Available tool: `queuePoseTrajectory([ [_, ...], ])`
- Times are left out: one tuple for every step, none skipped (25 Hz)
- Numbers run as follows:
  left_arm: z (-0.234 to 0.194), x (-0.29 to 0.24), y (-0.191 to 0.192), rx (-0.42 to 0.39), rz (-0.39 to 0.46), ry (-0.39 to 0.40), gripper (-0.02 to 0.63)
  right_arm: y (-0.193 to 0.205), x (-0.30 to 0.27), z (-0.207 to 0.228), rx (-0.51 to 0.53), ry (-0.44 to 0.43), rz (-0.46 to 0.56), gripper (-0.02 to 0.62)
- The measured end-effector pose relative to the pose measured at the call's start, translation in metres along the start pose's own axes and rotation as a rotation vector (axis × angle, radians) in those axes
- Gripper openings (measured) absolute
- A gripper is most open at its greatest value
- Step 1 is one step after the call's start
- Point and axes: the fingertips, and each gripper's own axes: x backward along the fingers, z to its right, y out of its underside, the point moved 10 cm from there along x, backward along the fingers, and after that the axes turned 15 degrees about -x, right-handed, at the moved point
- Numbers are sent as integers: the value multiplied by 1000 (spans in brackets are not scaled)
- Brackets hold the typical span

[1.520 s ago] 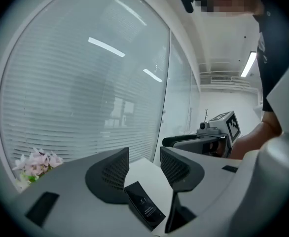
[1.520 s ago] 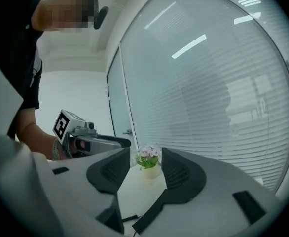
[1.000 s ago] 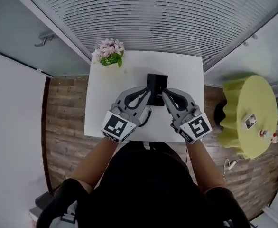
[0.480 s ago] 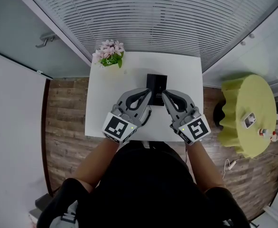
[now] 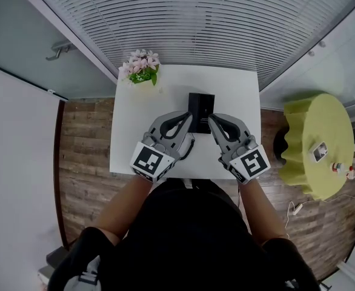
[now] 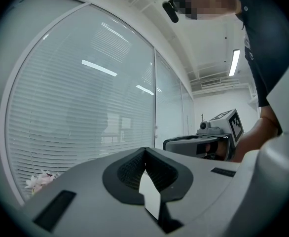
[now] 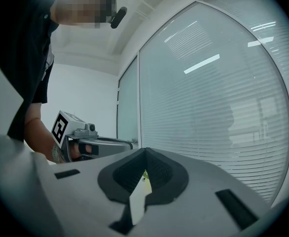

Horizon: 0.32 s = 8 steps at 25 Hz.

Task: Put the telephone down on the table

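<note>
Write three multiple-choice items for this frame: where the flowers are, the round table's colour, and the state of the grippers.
1. The flowers stand: A) at the white table's far left corner; B) on a chair; C) on a shelf.
2. The round table is: A) red; B) yellow-green; C) blue.
3. The left gripper and right gripper are: A) both open; B) left open, right shut; C) both shut, empty.

Answers: 1 A, the head view shows them at that corner. 2 B, its top and skirt are yellow-green. 3 C, in each gripper view the fingers meet with nothing between them.
</note>
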Motion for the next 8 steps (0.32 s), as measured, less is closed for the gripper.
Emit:
queuePoseTrajectory([
  [0,1,0,2,0,0,9,0,0,0,0,0,0,23],
  [0,1,1,4,0,0,9,0,0,-1,0,0,0,23],
  [0,2,1,6,1,0,9,0,-1,-1,0,0,1,23],
  [0,3,1,7,1,0,9,0,0,-2,0,1,0,23],
  [0,3,1,8,1,-1,9,0,0,-2,0,2,-1,23],
  [0,3,1,9,0,-2,9,0,0,-2,1,1,-4,23],
  [1,3,1,9,-1,-4,9,0,1,-2,1,1,-6,23],
  [1,4,1,9,-3,-5,9,0,2,-3,2,-1,-9,23],
])
